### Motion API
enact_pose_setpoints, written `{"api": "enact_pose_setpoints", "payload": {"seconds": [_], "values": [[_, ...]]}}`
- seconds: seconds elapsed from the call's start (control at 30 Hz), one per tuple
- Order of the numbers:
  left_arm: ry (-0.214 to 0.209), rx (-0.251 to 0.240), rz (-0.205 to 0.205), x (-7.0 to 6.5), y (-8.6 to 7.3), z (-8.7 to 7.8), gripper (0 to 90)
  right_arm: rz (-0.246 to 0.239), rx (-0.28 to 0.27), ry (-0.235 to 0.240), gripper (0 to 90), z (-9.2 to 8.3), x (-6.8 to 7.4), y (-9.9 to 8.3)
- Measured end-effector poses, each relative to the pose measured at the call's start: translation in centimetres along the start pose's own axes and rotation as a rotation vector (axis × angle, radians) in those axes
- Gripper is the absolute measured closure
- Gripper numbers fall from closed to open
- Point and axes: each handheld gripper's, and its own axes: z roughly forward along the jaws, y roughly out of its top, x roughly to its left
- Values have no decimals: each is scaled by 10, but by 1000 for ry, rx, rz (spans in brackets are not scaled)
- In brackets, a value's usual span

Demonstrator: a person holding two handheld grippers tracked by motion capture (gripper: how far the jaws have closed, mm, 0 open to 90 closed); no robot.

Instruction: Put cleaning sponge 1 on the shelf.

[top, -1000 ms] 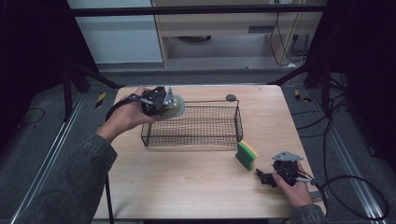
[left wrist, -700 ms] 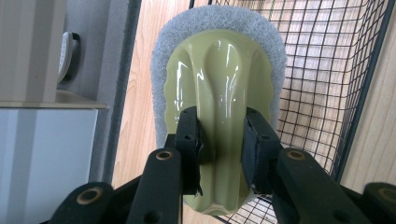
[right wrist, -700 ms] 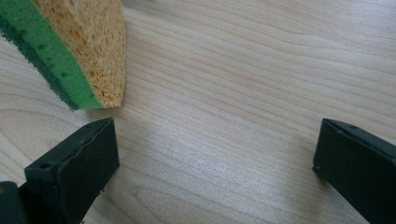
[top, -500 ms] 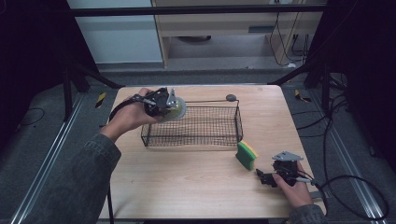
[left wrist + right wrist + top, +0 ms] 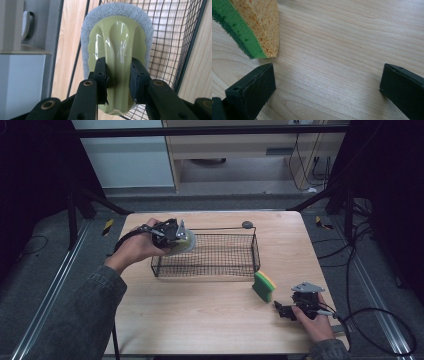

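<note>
Barely any movement since the earlier frame: left tool (image 5: 176,234) holds the same spot at the near-left corner of the wire basket (image 5: 240,265), right tool (image 5: 286,310) stays parked on the surface (image 5: 200,310). Left tool is clamped on the dish scrubber (image 5: 117,45), its pads pinching the raised centre ridge of the glossy pale-green plastic handle; the grey scouring pad rims it all round. Scrubber sits off the surface, right at the basket's corner rim, looks ready to go in. Right tool's jaws stand wide apart with nothing between them, resting on the wood just beside the green-and-yellow sponge (image 5: 264,286), which stands on edge near the basket's right end. Handling call: scrubber is light, handle is stiff but slick, pad is soft and would squash, so the ridge is the right place to hold it. Sponge is light and squashy; take it across the flat faces, not the corners.
</note>
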Motion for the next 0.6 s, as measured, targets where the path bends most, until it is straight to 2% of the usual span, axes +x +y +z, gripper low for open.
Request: {"api": "enact_pose_setpoints", "payload": {"seconds": [0.27,0.6], "values": [[-30,17,-9,-4,-9,15,702,1,0,1,4,0,0,0],[-54,39,-13,-9,-14,25,702,0,-1,1,5,0,0,0]]}}
